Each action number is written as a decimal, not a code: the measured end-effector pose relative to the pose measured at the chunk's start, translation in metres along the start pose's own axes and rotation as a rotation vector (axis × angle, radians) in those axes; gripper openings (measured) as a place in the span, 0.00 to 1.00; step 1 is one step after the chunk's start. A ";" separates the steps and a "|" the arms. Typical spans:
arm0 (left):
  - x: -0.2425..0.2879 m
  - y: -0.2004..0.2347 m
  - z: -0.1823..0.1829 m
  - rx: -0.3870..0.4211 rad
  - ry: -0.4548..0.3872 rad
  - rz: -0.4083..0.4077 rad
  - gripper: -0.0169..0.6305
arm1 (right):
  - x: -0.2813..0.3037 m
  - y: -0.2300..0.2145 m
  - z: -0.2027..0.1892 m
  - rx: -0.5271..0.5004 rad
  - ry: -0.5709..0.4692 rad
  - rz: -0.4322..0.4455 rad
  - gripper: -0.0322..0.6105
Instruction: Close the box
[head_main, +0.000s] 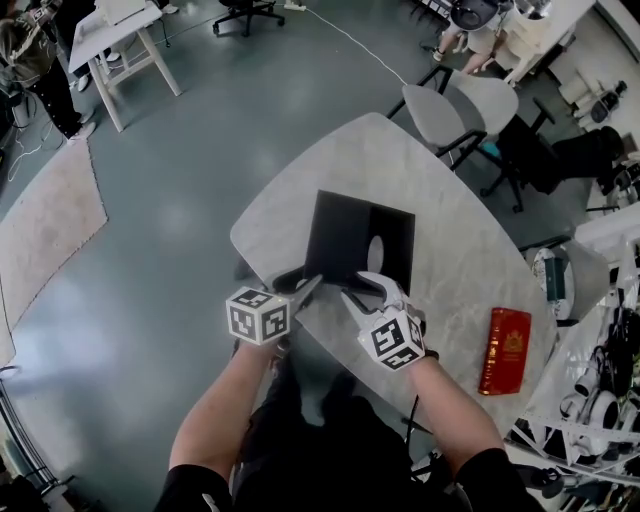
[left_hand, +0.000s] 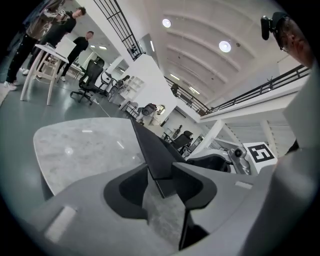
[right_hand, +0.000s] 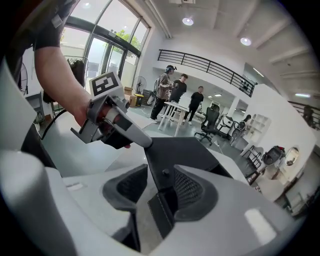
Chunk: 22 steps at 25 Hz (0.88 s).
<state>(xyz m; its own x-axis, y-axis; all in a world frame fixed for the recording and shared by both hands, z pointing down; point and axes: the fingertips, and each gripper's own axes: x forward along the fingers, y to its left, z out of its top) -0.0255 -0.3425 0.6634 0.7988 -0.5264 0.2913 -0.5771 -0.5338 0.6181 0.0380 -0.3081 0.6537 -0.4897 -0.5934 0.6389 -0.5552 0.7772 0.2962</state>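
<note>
The black box (head_main: 360, 235) sits on the bench (head_main: 460, 270), its lid (right_hand: 187, 152) raised at the near edge, left claw (head_main: 308, 288) and right claw (head_main: 357, 293) each clamped on that edge. If the 2 swing unevenly, the thin lid could twist or slip free.

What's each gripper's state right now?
Left gripper: closed on the near edge of the flat black box lid.
Right gripper: closed on the same lid.
</note>
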 end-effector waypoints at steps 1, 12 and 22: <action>-0.001 -0.002 0.003 0.003 -0.004 0.003 0.26 | -0.004 -0.001 0.001 0.000 -0.003 -0.002 0.31; -0.009 -0.047 0.034 0.101 0.017 0.046 0.18 | -0.070 -0.039 0.015 0.084 -0.022 -0.158 0.28; 0.014 -0.100 0.045 0.219 0.043 0.208 0.15 | -0.138 -0.077 -0.025 0.186 -0.096 -0.213 0.24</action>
<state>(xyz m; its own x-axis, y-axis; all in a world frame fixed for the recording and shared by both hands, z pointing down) 0.0364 -0.3261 0.5729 0.6636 -0.6132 0.4286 -0.7480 -0.5499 0.3715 0.1652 -0.2809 0.5606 -0.4053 -0.7632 0.5032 -0.7616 0.5864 0.2760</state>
